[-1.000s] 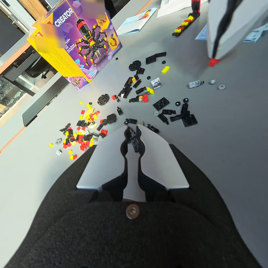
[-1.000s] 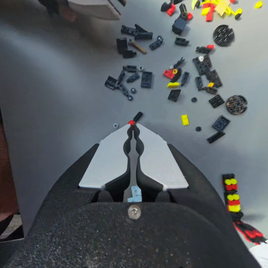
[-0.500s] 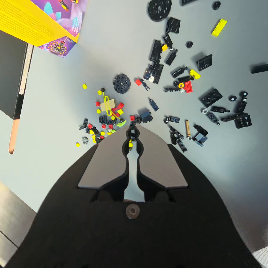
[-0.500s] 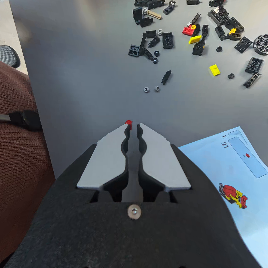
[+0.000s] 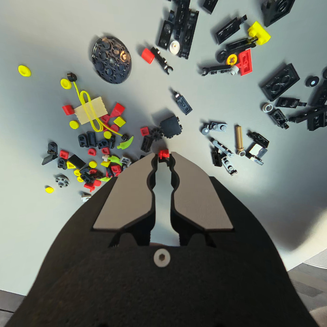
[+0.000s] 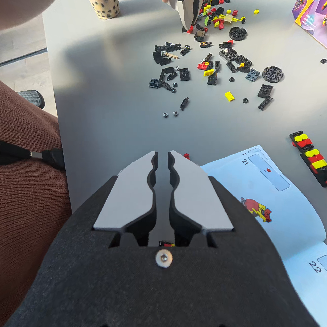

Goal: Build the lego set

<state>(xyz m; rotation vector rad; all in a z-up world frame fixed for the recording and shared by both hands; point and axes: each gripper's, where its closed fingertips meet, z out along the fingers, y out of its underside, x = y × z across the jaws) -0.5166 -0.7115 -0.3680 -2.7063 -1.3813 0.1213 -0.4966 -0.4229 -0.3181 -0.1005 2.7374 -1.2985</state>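
Loose Lego pieces, black, red and yellow, lie scattered on the grey table (image 6: 109, 123). In the left wrist view my left gripper (image 5: 163, 155) is low over the pile, its jaws nearly closed around a small red piece (image 5: 163, 153) with a black bit under it. The right wrist view shows that gripper (image 6: 188, 19) far off with the red piece at its tips. My right gripper (image 6: 162, 154) is slightly open and empty above bare table. Another small red piece (image 6: 186, 156) lies just beside its right fingertip. A partly built black, red and yellow assembly (image 6: 309, 154) lies at the right.
An open blue instruction booklet (image 6: 265, 185) lies right of my right gripper. A round black plate (image 5: 111, 60) sits by the pile. A cup (image 6: 105, 8) stands far back, a purple and yellow box (image 6: 311, 16) far right. A brown sleeve (image 6: 26, 159) is beyond the table's left edge. My right fingertips sit around 30 centimetres from my left ones. My left tips are roughly 9 centimetres from the round black plate (image 5: 111, 60). Seen from the right wrist view (image 6: 237, 30) as well.
My right gripper opened a little and let go of its red piece, which now lies by its right finger. My left gripper dropped closer to the pile and now has a red piece at its tips.
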